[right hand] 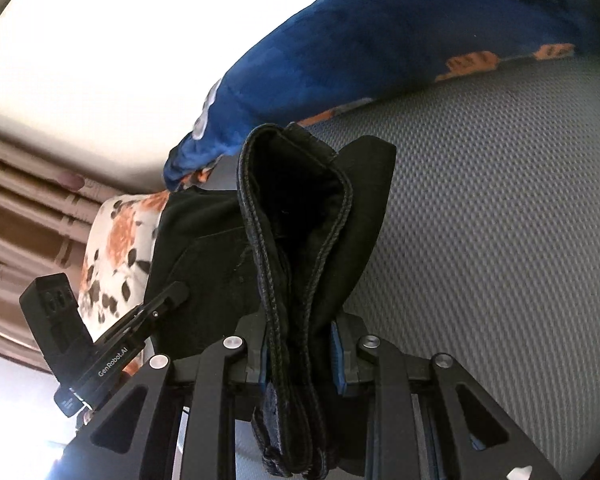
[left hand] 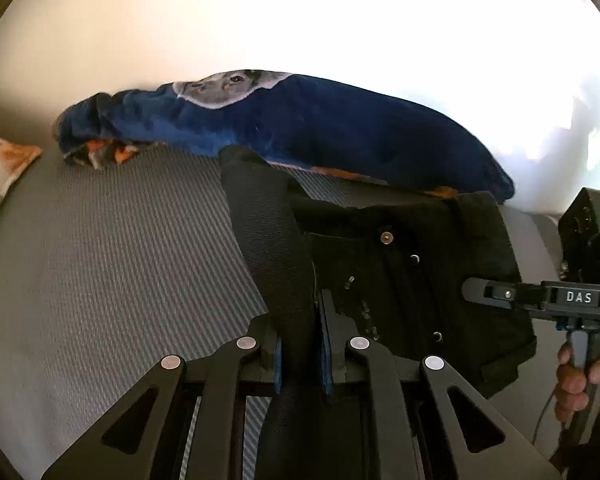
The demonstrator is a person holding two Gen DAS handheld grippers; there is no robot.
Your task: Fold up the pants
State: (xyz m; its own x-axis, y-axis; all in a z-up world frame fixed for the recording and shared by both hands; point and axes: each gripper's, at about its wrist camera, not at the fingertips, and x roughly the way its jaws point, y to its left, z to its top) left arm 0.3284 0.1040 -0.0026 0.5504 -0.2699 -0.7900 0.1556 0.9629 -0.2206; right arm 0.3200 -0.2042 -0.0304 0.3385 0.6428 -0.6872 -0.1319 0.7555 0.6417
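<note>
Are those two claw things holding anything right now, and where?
Both grip the black pants: the left gripper pinches a rolled fold of fabric, the right gripper a bunched, stitched hem edge.

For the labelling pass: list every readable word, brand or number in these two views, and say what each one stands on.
"DAS": white letters on the body of the right gripper, seen in the left wrist view.
"GenRobot.AI": white letters along the body of the left gripper, seen in the right wrist view.
The black pants show rivets and a button, but no readable text.
</note>
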